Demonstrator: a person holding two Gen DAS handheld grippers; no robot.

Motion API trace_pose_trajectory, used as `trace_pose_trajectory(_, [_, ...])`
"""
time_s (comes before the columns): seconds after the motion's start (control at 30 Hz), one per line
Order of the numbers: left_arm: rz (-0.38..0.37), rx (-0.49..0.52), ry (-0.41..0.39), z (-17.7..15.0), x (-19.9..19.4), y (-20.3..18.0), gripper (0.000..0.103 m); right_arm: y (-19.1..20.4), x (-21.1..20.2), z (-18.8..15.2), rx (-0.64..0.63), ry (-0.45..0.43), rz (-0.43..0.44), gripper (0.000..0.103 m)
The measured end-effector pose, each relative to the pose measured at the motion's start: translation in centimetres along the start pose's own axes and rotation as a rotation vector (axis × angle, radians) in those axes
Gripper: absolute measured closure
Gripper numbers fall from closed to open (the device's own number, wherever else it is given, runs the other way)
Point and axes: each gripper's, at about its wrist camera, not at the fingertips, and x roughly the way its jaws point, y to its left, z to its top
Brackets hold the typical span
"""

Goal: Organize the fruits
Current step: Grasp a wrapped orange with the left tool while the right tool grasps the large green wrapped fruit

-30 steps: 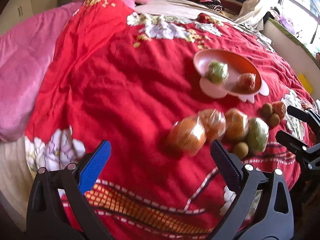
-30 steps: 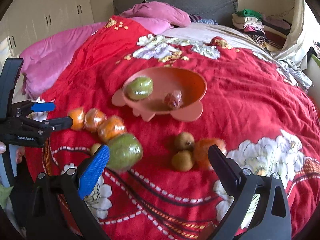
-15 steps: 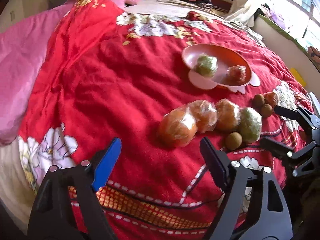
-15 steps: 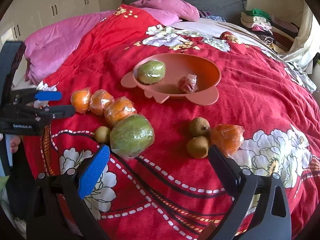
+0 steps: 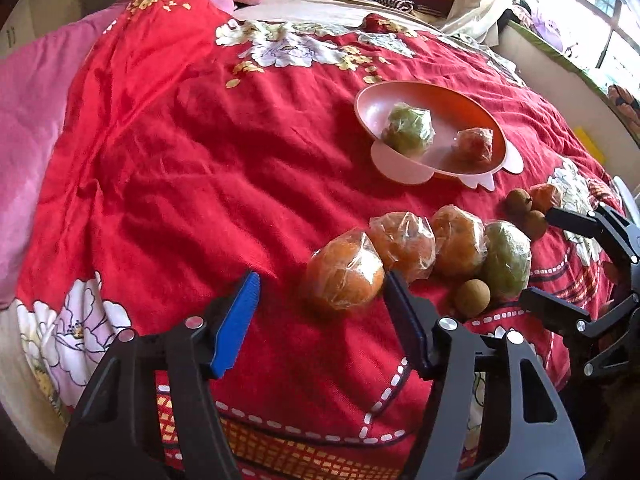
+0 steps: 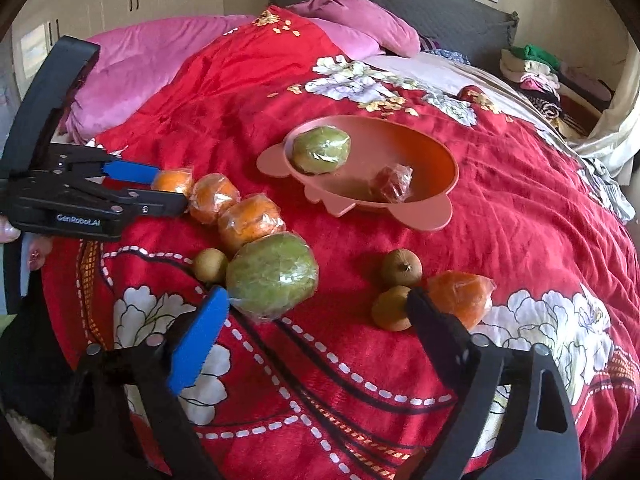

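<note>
Left wrist view shows the left gripper (image 5: 320, 292) with its jaws apart and empty, low over the red quilt (image 5: 180, 168), the end orange (image 5: 345, 276) just ahead of the gap and nearer the black finger. That orange heads a row of wrapped fruit — two more oranges, then a green fruit (image 5: 506, 258) — running from the near-left of the bed toward the right edge, each touching the next. A small brown fruit (image 5: 472, 298) lies on the near side of the green one.

Judged from this, the step in hand is picking the end orange for the bowl (image 5: 400, 164), which sits farther up the bed and already holds a green fruit and a small red one. To do it well, centre the gap on the orange (it sits off toward the black finger now), come down so the fingers straddle its widest part, and close gently — the plastic wrap looks slippery and the quilt gives underfoot. Approaching across the row's long axis should keep the fingers from nudging the neighbour.

Right wrist view has the right gripper (image 6: 316, 304) also wide and empty, near the bed's near edge, between the big green fruit and a separate cluster of two brown fruits with a wrapped orange (image 6: 460, 298).
</note>
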Motion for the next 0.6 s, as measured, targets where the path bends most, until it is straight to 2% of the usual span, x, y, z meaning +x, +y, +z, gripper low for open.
trace_pose_trajectory(0.1, [-0.011, -0.011, -0.002, 0.2, 0.0, 0.2, 0.049, 0.3, 0.2, 0.1, -0.024, -0.006, 0.009, 0.019])
trace_pose_trajectory(0.23, [-0.016, -0.006, -0.004, 0.4, 0.2, 0.1, 0.049, 0.7, 0.6, 0.6, -0.055, -0.011, 0.049, 0.032])
trace_pose_trajectory(0.37, [-0.029, -0.015, -0.008, 0.7, 0.3, 0.3, 0.05, 0.8, 1.9, 0.6, -0.06, 0.025, 0.112, 0.043])
trace_pose_trajectory(0.6, [-0.05, -0.021, -0.012, 1.2, 0.6, 0.4, 0.054, 1.0, 3.4, 0.8, -0.081, 0.029, 0.133, 0.046])
